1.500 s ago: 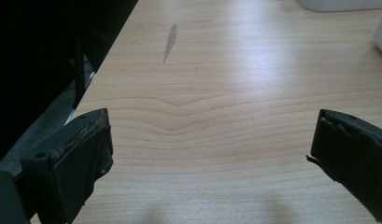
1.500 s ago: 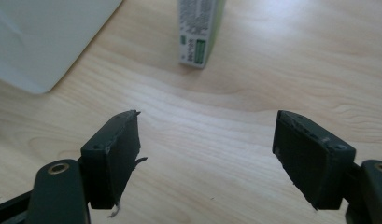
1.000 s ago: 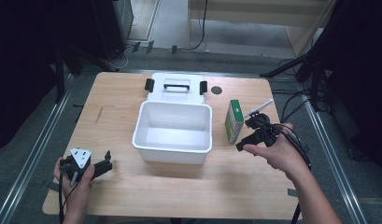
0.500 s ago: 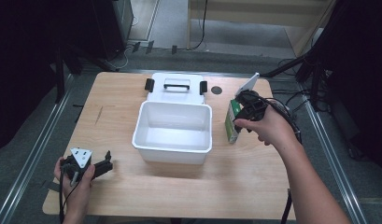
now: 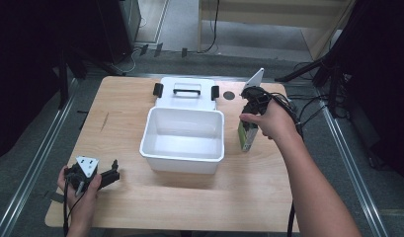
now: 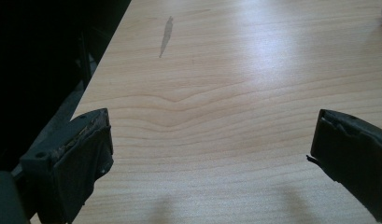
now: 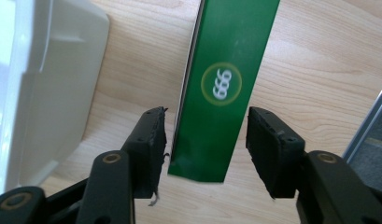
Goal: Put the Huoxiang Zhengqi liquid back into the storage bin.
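Now the right gripper [image 7: 205, 140] straddles the upright green box [image 7: 223, 88]; its jaws have just been closing, yet a small gap shows on each side, so the grip is not yet clenched. Beyond its left jaw stands the white bin [image 7: 44, 88] on the tabletop [image 7: 319, 70], while the left gripper [image 6: 209, 154], well apart from the box, hangs released and empty.

The hand [image 5: 269, 120] hides most of the green box [image 5: 246, 139].
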